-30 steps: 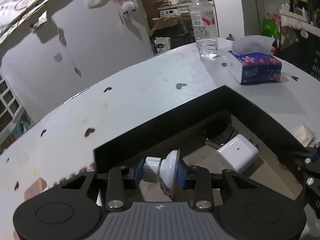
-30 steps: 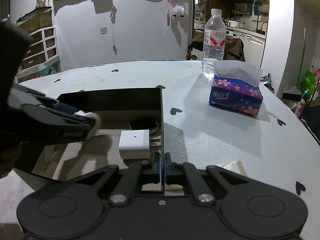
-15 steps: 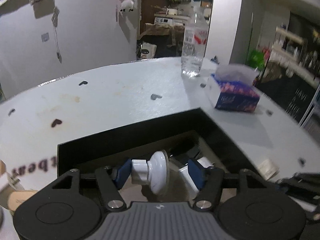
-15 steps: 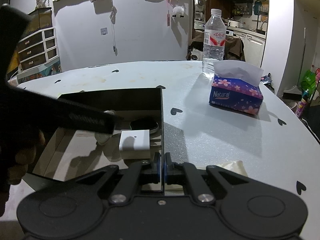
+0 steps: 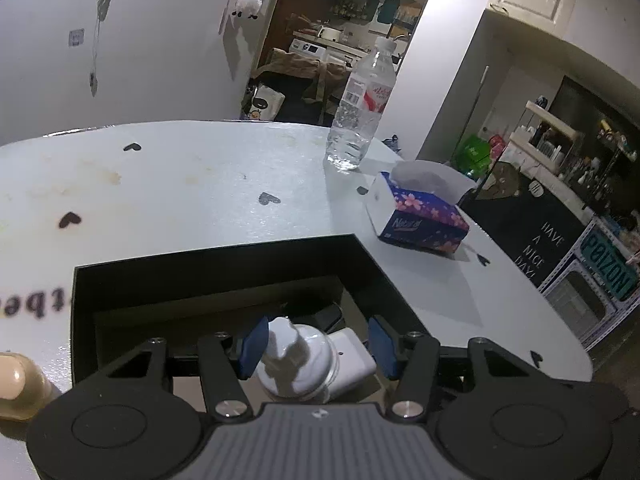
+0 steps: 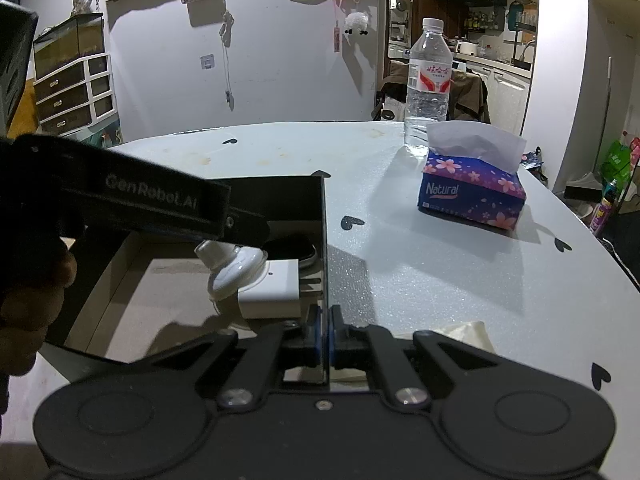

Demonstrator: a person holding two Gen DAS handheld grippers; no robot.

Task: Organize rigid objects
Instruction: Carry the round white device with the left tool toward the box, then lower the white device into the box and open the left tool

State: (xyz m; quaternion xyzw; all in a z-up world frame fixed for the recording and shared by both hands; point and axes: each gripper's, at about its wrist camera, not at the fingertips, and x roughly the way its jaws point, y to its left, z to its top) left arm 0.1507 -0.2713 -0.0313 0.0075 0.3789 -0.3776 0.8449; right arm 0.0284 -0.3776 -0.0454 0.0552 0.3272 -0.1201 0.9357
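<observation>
My left gripper point(image 5: 316, 346) is open above the black box point(image 5: 224, 268). A white suction-cup knob point(image 5: 294, 364) sits loose between its blue pads, leaning on the white charger point(image 5: 354, 358). In the right wrist view the knob point(image 6: 232, 268) rests tilted against the charger point(image 6: 272, 290), beside a dark oval object point(image 6: 292, 248). My right gripper point(image 6: 323, 334) is shut on the near right wall of the box point(image 6: 322, 220).
A water bottle point(image 6: 428, 88) and a blue tissue box point(image 6: 472, 196) stand on the white table point(image 6: 440, 280) to the right. A folded tissue point(image 6: 464, 332) lies by my right gripper. A thumb point(image 5: 20, 380) shows at the left.
My left gripper opened and let go of the white knob, which dropped into the box against the charger. The left view swung right. My right gripper stayed clamped on the box wall.
</observation>
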